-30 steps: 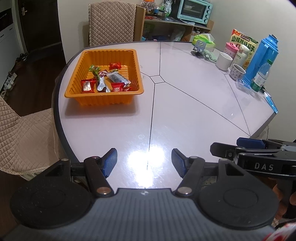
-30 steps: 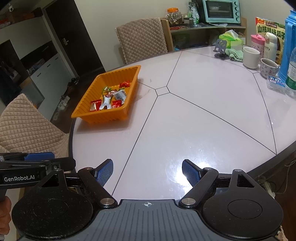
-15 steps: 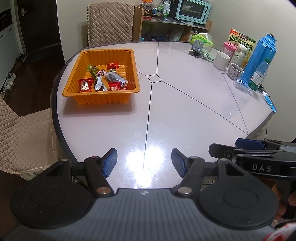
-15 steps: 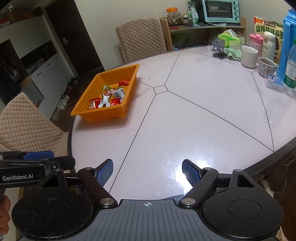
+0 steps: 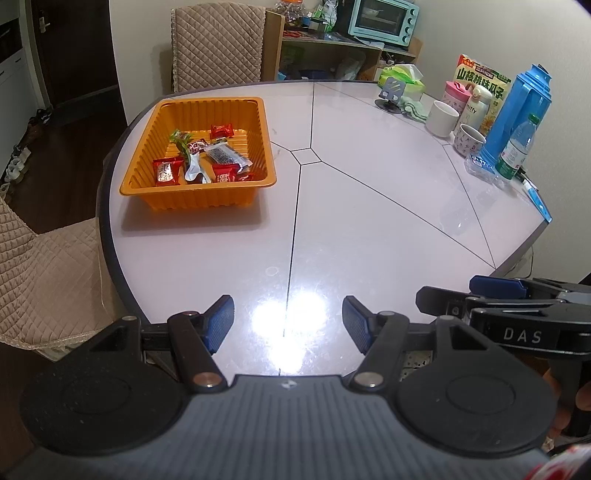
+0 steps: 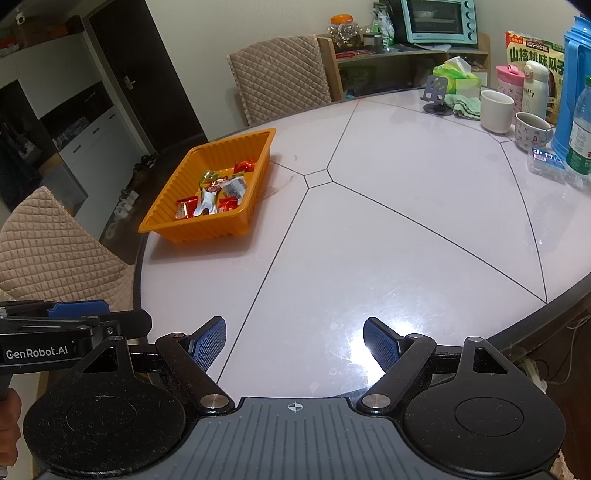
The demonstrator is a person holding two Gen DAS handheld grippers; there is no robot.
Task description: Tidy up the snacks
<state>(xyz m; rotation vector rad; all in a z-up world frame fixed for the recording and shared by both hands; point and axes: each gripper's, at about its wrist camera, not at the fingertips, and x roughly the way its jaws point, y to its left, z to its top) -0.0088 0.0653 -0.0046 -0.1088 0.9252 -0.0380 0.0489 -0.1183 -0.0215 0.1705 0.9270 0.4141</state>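
An orange ribbed tray (image 5: 199, 201) (image 6: 192, 229) sits on the far left part of the white table. Inside lie several wrapped snacks (image 5: 201, 158) (image 6: 212, 195), red, green and silver. My left gripper (image 5: 288, 323) hovers over the table's near edge, open, with nothing between its blue pads. My right gripper (image 6: 294, 345) stands beside it to the right, also open and holding nothing. Each gripper shows at the edge of the other's view: the right gripper (image 5: 476, 293) and the left gripper (image 6: 79, 314). Both are well short of the tray.
At the back right stand a blue thermos (image 5: 517, 114), a water bottle (image 5: 515, 149), mugs (image 5: 441, 118), a seed packet (image 5: 484, 79) and a tissue pack (image 5: 404, 75). Quilted chairs (image 5: 216, 44) (image 6: 48, 243) stand behind and left of the table. A shelf with a toaster oven (image 5: 382, 18) lines the wall.
Both views have pulled back slightly from the table, so the tray looks a little farther off. Jaws and snacks are unchanged.
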